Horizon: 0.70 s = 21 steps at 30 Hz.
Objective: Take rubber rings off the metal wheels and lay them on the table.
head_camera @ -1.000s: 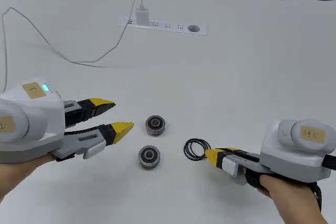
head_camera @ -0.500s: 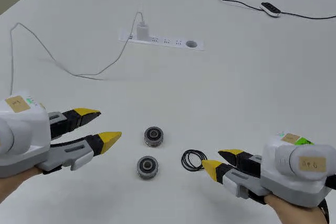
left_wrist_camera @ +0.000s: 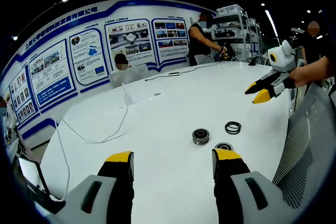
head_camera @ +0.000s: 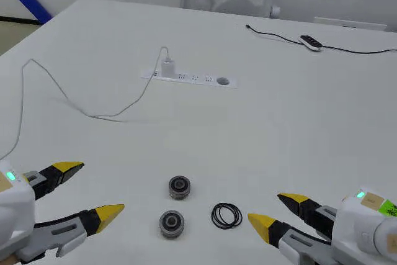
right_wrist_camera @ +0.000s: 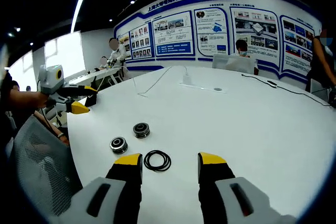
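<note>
Left tongs [head_camera: 97, 187] and right tongs [head_camera: 270, 208]: jaws spread, gripping nothing. Rubber rings [head_camera: 226, 215] lie flat on the bench [head_camera: 260, 122] just ahead of the right tongs, possibly several stacked. Far wheel [head_camera: 179, 187] and near wheel [head_camera: 172, 223] sit beside them, toward the left tongs.

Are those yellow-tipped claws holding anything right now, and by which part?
Nothing is held. The left gripper and right gripper are both open and empty; the rubber rings and metal wheels lie on the table between them.
</note>
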Each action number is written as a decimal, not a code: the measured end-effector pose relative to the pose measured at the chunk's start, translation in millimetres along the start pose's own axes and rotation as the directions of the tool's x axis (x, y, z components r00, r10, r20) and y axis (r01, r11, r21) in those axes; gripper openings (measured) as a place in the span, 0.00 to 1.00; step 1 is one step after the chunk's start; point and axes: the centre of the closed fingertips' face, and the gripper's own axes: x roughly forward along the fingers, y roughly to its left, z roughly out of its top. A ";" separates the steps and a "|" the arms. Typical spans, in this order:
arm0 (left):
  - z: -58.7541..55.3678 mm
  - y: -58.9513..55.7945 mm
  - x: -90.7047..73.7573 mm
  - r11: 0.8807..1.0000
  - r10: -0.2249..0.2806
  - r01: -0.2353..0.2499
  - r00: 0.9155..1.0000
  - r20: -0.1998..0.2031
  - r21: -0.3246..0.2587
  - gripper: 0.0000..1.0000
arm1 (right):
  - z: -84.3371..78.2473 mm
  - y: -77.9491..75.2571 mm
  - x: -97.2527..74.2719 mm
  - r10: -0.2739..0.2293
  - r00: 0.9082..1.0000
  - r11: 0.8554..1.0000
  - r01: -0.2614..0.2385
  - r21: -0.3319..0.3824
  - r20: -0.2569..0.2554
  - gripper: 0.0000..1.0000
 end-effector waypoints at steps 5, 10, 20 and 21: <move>2.3 6.0 -8.8 0.999 0.025 -0.024 0.999 0.038 -0.035 0.74 | 5.0 -10.4 -10.6 -0.036 0.998 0.999 0.036 -0.007 0.043 0.47; 3.6 14.9 -16.0 0.995 0.074 -0.069 0.995 0.063 -0.070 0.78 | 1.4 -18.3 -16.9 -0.058 0.997 0.998 0.057 0.011 0.047 0.51; -1.1 24.5 -20.2 0.989 0.124 -0.118 0.991 0.056 -0.092 0.83 | -4.2 -28.5 -25.2 -0.098 0.994 0.995 0.098 0.008 0.046 0.68; -0.5 24.6 -20.3 0.988 0.125 -0.119 0.990 0.059 -0.095 0.83 | -4.3 -29.5 -25.3 -0.099 0.994 0.995 0.099 0.004 0.046 0.69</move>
